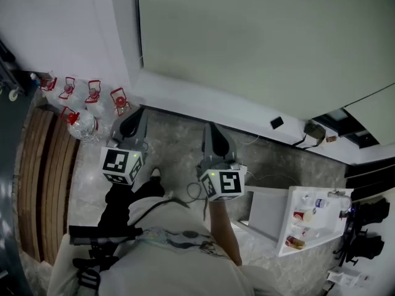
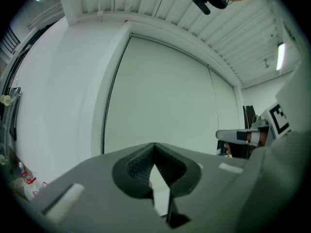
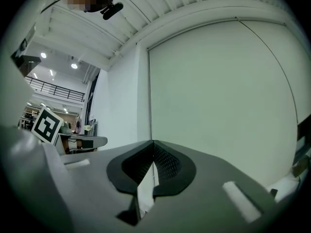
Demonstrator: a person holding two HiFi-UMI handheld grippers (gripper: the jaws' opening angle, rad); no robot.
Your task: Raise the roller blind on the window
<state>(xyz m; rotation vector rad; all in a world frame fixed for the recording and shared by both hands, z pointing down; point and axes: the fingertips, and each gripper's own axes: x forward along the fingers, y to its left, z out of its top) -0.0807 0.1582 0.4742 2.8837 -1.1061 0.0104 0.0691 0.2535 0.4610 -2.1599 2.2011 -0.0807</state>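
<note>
The pale green roller blind (image 1: 265,42) hangs fully down over the window and fills the top of the head view. It also fills the left gripper view (image 2: 160,96) and the right gripper view (image 3: 218,101). A thin dark line (image 1: 139,23) runs down the blind's left edge. My left gripper (image 1: 131,125) and right gripper (image 1: 213,137) are held side by side, level, pointing at the wall below the blind and clear of it. The tips of each pair meet, left (image 2: 154,144) and right (image 3: 153,142), with nothing between them.
Several clear water jugs with red handles (image 1: 80,97) stand on the floor at the left by a wooden slatted platform (image 1: 43,184). A white ledge (image 1: 203,100) runs under the blind. A white shelf with small bottles (image 1: 296,193) stands at the right.
</note>
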